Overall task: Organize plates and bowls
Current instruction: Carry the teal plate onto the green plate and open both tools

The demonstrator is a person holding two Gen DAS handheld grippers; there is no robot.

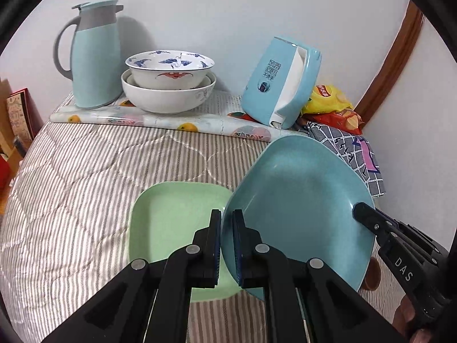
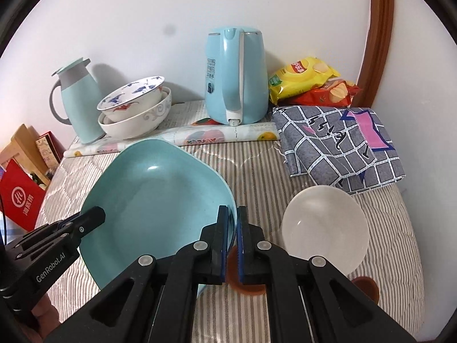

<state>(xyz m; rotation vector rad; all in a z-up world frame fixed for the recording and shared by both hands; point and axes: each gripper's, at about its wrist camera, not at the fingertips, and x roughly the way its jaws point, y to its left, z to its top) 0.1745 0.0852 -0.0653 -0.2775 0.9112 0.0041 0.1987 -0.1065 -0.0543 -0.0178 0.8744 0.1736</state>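
Left gripper [image 1: 226, 223] fills the bottom of its own view, tongs pinching the left rim of the teal plate [image 1: 300, 200], which is tilted and lifted off the striped quilt [image 1: 85, 177]. Right gripper [image 2: 232, 220] pinches the opposite rim of the same plate, so both hold it at once.

Writing: "DAS" in white on the right gripper's body, seen at 4 o'clock in the left view; "GenRobot.AI" on the left gripper's body, at 8 o'clock in the right view.

Green plate [image 1: 171, 223] lies flat on the quilt, just under the teal plate's left edge. White bowl [image 2: 324, 228] sits on the quilt at 4 o'clock in the right view, apart from the teal plate.

Far edge, 11 to 12 o'clock: teal jug [image 1: 91, 57], then 2 nested bowls [image 1: 168, 85], the upper with blue cranes and a red bat. Teal kettle [image 1: 280, 85] at 1 o'clock carries Chinese print, too small to read. Yellow chip bag [image 2: 302, 77] over a red chip bag [image 2: 331, 94] at 2 o'clock; logos unreadable. Checked cloth [image 2: 337, 148] lies below them. Red box [image 2: 20, 200] at 9 o'clock has a white circular logo and Chinese characters.
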